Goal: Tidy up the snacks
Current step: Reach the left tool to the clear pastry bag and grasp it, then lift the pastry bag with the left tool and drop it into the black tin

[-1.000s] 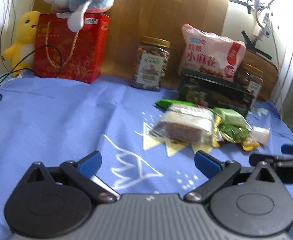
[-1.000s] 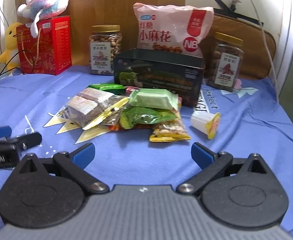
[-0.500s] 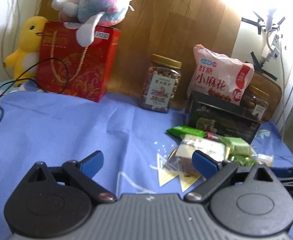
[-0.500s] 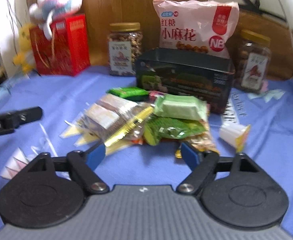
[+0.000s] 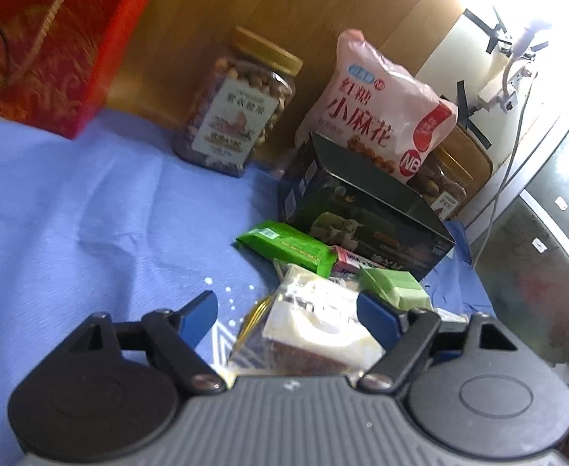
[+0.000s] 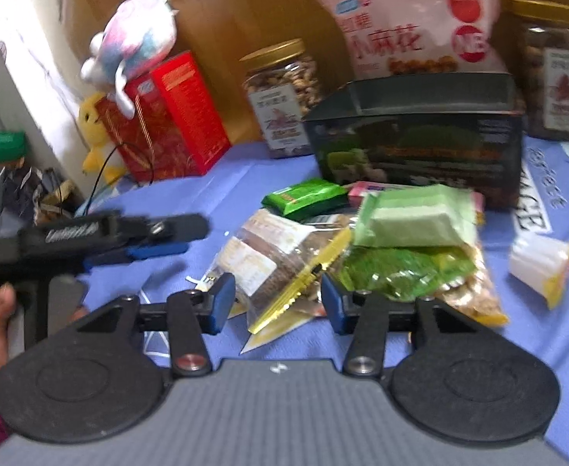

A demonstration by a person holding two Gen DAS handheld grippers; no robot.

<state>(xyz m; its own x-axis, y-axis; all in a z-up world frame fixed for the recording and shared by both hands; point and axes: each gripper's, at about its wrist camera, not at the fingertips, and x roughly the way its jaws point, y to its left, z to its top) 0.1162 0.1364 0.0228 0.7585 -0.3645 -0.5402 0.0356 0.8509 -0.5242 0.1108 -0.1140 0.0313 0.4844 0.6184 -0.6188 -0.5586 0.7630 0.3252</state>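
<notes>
Heap of snack packets (image 6: 362, 240) on the blue cloth (image 5: 70, 202), directly in front of the open dark box (image 6: 416, 136).

Left tongs (image 5: 288, 314) closing, pads not yet pressing; clear-wrapped cake packet (image 5: 315, 330) between the jaws, in front of the dark box. Green wrapper (image 5: 288, 246) and pale green packet (image 5: 397, 285) nearer the box.

Right tongs (image 6: 278, 303) closing too, released, straddling the yellow-edged clear bag (image 6: 284, 275) at the near edge of the heap. White jelly cup (image 6: 540, 266) right of the heap.

Behind the dark box: pink bag (image 6: 408, 23); nut jar (image 5: 241, 105) to its left; red gift box (image 6: 164, 120) further left.
</notes>
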